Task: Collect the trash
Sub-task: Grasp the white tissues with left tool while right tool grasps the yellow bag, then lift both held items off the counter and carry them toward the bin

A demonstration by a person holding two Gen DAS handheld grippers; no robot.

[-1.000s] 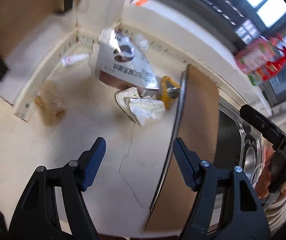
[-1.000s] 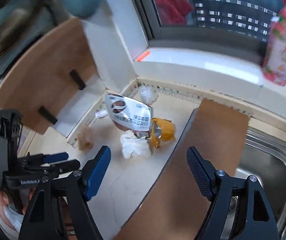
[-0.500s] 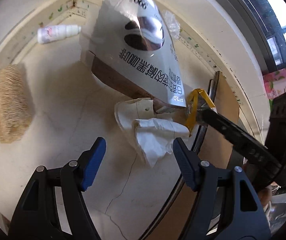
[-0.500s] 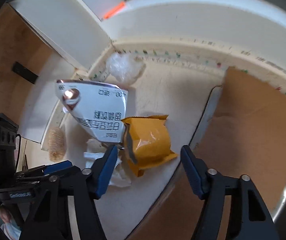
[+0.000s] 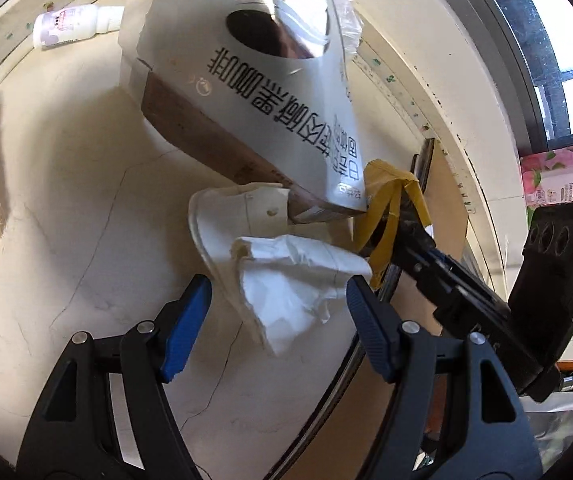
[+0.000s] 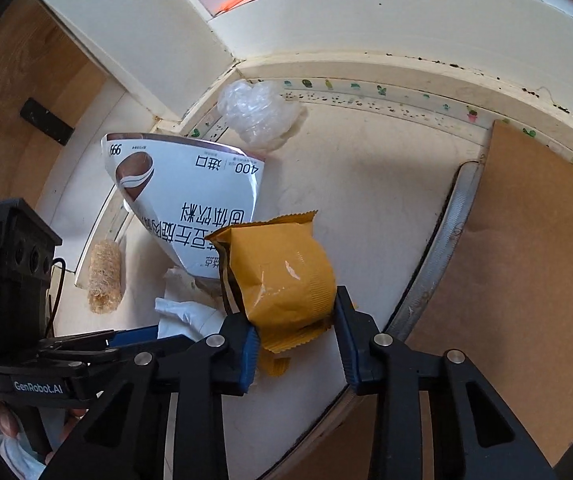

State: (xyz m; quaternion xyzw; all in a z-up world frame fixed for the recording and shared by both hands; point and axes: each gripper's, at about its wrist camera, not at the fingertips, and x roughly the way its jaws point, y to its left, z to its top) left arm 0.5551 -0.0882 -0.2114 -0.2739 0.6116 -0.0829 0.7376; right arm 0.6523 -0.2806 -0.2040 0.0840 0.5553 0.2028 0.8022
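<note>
Jaws pinch the yellow wrapper [image 6: 286,276] in the right gripper [image 6: 294,336] at frame centre; left gripper [image 5: 278,304] gapes wide around the tissue [image 5: 290,280].

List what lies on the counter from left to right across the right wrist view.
Loofah scrubber → silver drink-powder pouch → yellow snack wrapper → brown board.
</note>
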